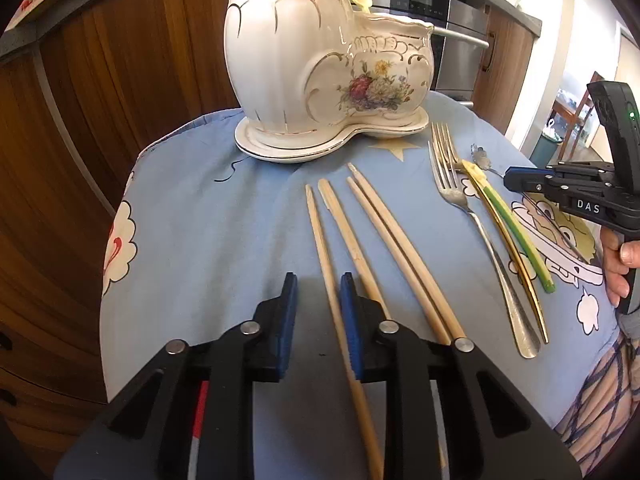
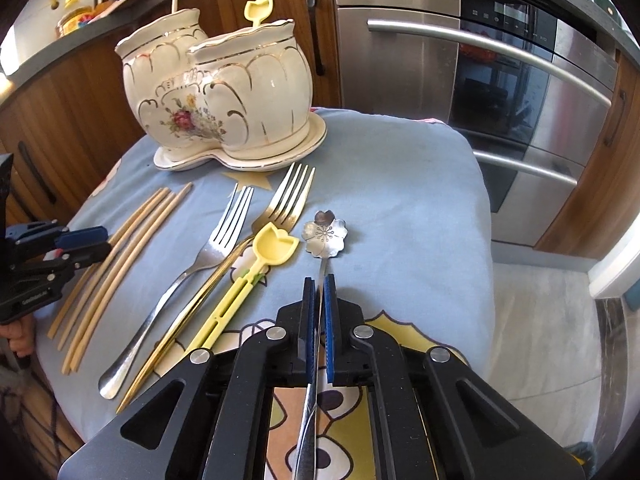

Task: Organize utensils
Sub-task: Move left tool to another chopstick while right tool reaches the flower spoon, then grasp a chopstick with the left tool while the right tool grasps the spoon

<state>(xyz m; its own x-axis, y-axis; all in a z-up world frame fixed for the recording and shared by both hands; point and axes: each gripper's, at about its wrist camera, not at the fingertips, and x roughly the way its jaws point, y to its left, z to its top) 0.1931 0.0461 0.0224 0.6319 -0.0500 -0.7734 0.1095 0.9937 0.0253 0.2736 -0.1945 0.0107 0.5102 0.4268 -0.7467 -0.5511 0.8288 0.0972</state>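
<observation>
Gripping flower spoon, right tool closed

Dark reddish wooden cabinet fronts behind; stainless steel oven with long bar handles at right. Pale marbled floor. Bright daylight through doorway.

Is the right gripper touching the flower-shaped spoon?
Touching. In the right wrist view the right gripper has both blue pads closed on the thin handle of the flower-shaped spoon, with no gap visible.
</observation>
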